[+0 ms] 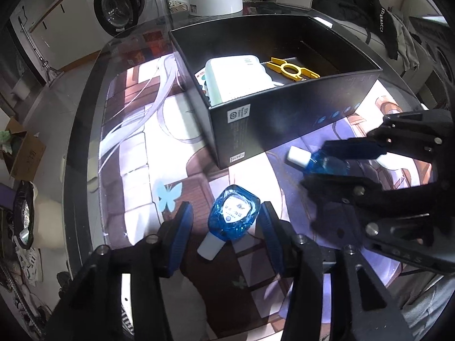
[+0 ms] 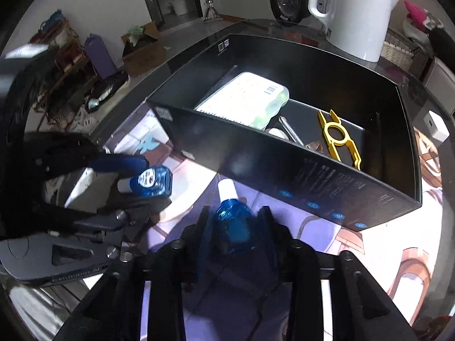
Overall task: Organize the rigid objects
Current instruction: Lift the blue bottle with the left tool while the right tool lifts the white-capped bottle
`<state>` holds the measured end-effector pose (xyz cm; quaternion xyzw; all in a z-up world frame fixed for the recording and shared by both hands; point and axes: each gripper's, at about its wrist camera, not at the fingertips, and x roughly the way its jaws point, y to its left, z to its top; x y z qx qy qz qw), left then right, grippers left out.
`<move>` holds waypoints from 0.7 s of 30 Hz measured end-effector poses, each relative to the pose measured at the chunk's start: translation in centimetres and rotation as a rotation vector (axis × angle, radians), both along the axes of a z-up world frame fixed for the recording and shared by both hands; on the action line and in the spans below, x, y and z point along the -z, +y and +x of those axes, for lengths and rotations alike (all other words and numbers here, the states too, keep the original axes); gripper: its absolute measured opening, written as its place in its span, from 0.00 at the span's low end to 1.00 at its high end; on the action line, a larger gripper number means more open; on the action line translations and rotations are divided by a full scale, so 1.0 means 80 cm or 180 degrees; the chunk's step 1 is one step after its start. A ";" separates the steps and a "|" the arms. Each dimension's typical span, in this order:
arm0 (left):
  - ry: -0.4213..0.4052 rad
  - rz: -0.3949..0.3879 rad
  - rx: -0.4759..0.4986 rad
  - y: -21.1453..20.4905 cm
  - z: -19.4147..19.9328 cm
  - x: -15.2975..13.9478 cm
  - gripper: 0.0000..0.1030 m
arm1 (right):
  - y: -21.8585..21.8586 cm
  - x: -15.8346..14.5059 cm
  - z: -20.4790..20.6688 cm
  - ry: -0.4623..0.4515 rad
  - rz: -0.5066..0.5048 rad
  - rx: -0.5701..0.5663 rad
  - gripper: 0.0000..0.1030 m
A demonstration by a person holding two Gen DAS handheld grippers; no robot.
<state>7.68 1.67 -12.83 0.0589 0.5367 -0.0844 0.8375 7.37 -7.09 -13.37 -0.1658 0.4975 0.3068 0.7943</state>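
Two small blue bottles with white caps lie over the printed mat in front of a black box (image 1: pixel 284 125). The near blue bottle (image 1: pixel 233 216) rests between the blue pads of my left gripper (image 1: pixel 226 209), cap toward the camera. The right pad is at its side and the left pad stands clear of it, so the gripper is open. My right gripper (image 2: pixel 235 211) is shut on the other blue bottle (image 2: pixel 233 227), whose cap points at the box wall (image 2: pixel 284 164). The left wrist view shows this gripped bottle (image 1: pixel 327 166) at the right.
The box holds a white pack (image 1: pixel 236 79), a yellow plastic tool (image 1: pixel 293 69) and a metal pen-like piece (image 2: pixel 290 130). A white kettle (image 2: pixel 355 14) stands behind the box. The glass table edge curves on the left; a small white block (image 2: pixel 436 126) lies to the right of the box.
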 end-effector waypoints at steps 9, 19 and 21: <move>0.0043 -0.0027 0.0096 -0.019 0.002 -0.002 0.33 | -0.019 0.002 -0.013 0.0081 -0.0008 0.0056 0.30; 0.0006 0.0009 0.0118 -0.030 0.000 -0.005 0.32 | -0.036 -0.003 -0.023 0.0047 0.0020 0.0049 0.30; -0.0008 0.0005 0.0126 -0.034 -0.002 -0.006 0.32 | -0.038 -0.006 -0.024 0.0039 0.0047 0.0059 0.30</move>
